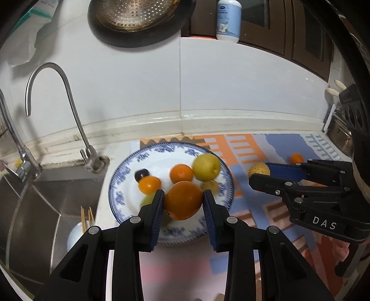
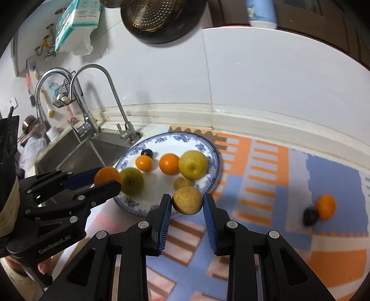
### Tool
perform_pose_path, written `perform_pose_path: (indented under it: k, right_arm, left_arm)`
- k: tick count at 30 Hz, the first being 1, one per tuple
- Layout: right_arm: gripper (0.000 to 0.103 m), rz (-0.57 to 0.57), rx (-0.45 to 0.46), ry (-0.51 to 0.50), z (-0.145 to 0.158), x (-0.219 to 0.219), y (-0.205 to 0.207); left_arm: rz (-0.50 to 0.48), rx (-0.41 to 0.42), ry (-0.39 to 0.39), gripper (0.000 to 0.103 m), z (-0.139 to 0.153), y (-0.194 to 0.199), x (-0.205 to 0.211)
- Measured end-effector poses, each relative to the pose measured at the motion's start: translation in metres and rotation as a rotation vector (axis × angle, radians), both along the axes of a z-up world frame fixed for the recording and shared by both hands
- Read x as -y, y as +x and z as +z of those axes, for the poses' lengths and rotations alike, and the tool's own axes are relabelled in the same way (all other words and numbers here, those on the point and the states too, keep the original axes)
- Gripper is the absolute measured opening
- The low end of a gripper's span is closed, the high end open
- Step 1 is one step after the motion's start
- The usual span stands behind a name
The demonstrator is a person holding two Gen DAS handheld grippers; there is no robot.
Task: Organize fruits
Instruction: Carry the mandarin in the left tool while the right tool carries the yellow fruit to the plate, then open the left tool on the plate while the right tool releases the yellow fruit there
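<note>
A blue-and-white plate lies on the patterned mat and holds several fruits: two small oranges, a yellow-green pear, a dark plum and small yellowish fruits. My left gripper is shut on a large orange held over the plate's near side. My right gripper is shut on a speckled tan pear just off the plate's near right rim. It also shows in the left wrist view. An orange and a plum lie on the mat at right.
A steel sink with two curved taps lies left of the plate. A white cup with sticks stands by the sink's edge. A colander in a pan and a bottle hang or stand above the white wall.
</note>
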State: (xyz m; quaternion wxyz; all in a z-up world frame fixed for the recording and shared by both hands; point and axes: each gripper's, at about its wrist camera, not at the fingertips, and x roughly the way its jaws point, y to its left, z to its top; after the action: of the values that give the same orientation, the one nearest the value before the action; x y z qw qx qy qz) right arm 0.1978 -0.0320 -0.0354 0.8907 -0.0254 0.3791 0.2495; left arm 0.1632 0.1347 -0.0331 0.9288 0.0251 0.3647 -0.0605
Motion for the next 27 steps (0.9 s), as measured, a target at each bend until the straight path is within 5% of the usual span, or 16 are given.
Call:
perform_pose_path:
  k: [14,27]
  right_arm:
    - [0.03,0.054,-0.04,-0.037,0.005,-0.042,0.07]
    - [0.03,0.07,-0.151,-0.056,-0.025,-0.064,0.129]
  left_arm:
    - [0.015,-0.092,-0.032,0.033,-0.012,0.075,-0.032]
    - [0.032,-0.189,-0.038,0.033,-0.046,0.12,-0.045]
